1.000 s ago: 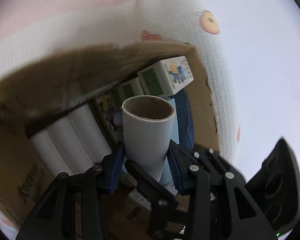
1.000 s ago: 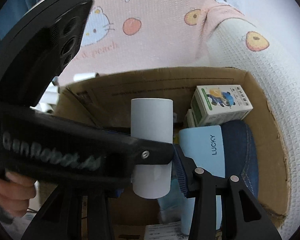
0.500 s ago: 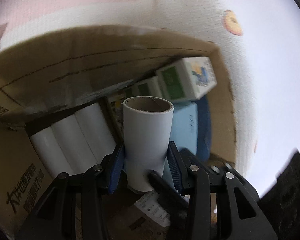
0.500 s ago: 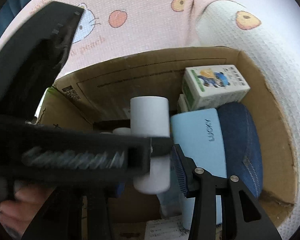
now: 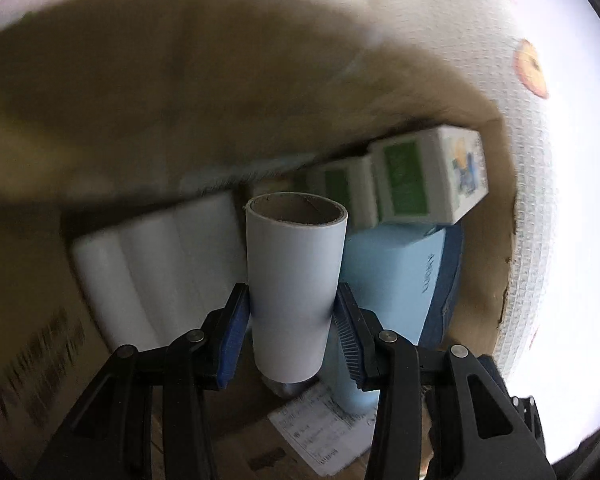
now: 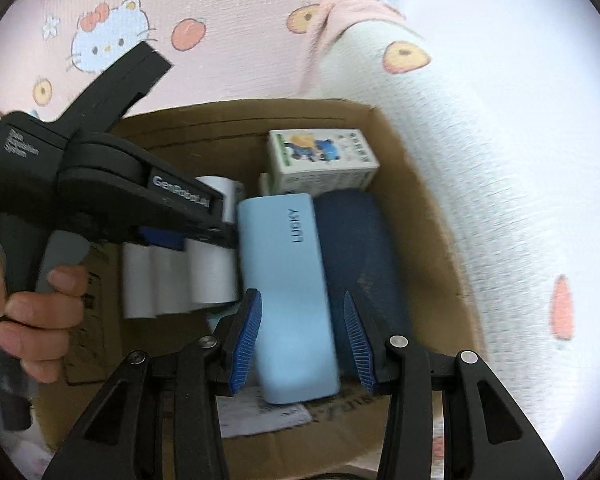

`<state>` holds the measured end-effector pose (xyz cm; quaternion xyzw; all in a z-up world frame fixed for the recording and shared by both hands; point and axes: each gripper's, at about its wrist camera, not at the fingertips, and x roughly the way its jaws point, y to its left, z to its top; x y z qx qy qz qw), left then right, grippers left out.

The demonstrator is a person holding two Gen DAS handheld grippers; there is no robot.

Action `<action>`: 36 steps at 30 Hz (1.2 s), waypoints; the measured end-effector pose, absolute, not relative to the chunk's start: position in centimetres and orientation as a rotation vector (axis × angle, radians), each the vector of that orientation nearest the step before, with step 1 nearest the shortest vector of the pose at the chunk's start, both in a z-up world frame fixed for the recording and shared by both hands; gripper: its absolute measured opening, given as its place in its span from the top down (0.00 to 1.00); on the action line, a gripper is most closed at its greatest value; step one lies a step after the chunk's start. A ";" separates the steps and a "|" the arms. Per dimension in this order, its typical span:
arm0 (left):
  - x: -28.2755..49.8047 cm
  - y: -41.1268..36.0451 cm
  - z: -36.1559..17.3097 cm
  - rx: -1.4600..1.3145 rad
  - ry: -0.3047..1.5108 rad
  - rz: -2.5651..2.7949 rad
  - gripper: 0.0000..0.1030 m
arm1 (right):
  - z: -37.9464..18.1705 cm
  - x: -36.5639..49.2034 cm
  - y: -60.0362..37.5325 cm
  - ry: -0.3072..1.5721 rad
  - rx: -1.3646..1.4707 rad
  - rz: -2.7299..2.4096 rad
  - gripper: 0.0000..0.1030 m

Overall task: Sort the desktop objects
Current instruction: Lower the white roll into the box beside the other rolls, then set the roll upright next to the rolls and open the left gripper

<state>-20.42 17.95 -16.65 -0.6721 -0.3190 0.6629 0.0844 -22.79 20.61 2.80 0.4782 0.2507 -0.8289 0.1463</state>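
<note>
My left tool (image 5: 292, 318) is clamped on the white roll (image 5: 294, 280) at frame centre, over the cardboard box (image 6: 420, 216), and my right tool (image 6: 302, 344) hangs apart and empty; released tilted, the roll could wedge against the blue case (image 6: 288, 280).

The cardboard box (image 6: 416, 208) is raw brown board, matt and fibrous, torn rough along its three-o'clock edge. The roll (image 5: 296, 280) has smooth matt white paper over a brown cardboard core. At one o'clock from it, the carton (image 5: 428, 176) is printed card with a slight sheen. The light blue case (image 6: 288, 280) looks like smooth satin plastic; the dark blue pouch (image 6: 360, 240) beside it resembles denim. The tongs (image 5: 292, 332) are matt black plastic with ribbed blue pads (image 5: 232, 332). The cloth (image 6: 480, 160) is waffle-woven.
</note>
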 end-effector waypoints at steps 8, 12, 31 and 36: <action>-20.5 18.3 -18.4 -2.008 -1.120 1.984 0.55 | 3.1 -21.6 20.4 0.796 1.365 -2.383 0.61; -20.9 18.2 -19.4 -2.000 -1.169 1.984 0.55 | 3.2 -20.9 19.7 0.871 1.346 -2.382 0.61; -21.3 18.9 -19.9 -1.941 -1.277 2.136 0.55 | 2.9 -20.4 18.4 1.023 1.317 -2.350 0.61; -21.3 18.9 -19.9 -1.931 -1.281 2.132 0.55 | 2.6 -20.0 18.3 1.059 1.331 -2.326 0.61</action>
